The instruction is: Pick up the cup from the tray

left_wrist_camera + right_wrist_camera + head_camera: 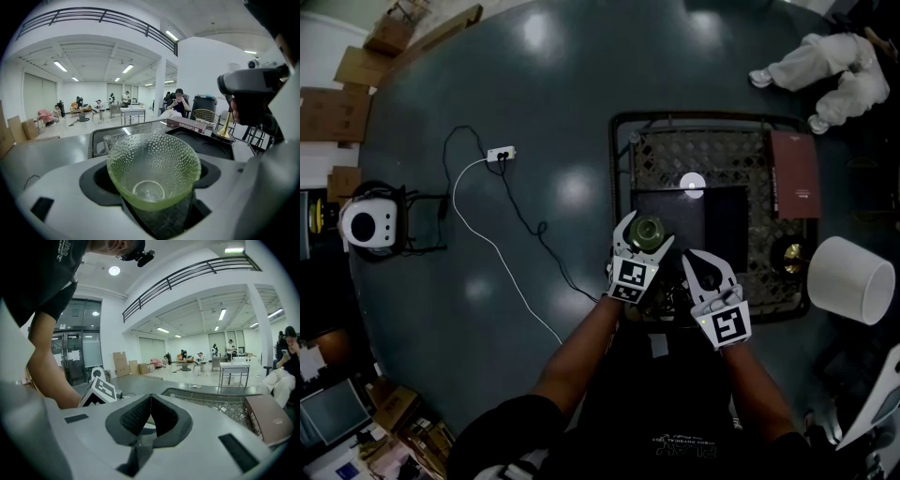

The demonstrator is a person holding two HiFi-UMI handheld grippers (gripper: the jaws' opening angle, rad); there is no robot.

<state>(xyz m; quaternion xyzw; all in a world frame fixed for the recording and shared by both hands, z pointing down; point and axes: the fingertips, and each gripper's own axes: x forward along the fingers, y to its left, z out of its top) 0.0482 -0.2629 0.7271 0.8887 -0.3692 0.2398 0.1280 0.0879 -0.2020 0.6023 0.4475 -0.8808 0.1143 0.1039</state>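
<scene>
Your left hand-held gripper (643,236) pinches the green cup (153,168) over the tray's (623,169) near-left edge. The right hand-held gripper (149,401) is pressed together, empty. A slackened pinch could drop the glass.

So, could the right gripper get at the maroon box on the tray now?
Probably yes: the right gripper is empty, jaws together, over the tray's near edge; the maroon box lies uncovered at its far right.

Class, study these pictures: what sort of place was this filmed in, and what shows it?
Probably a large open workspace or lab hall: a balcony railing runs overhead, strip lights line the ceiling, and cardboard boxes stand by the far wall, near scattered tables.
</scene>
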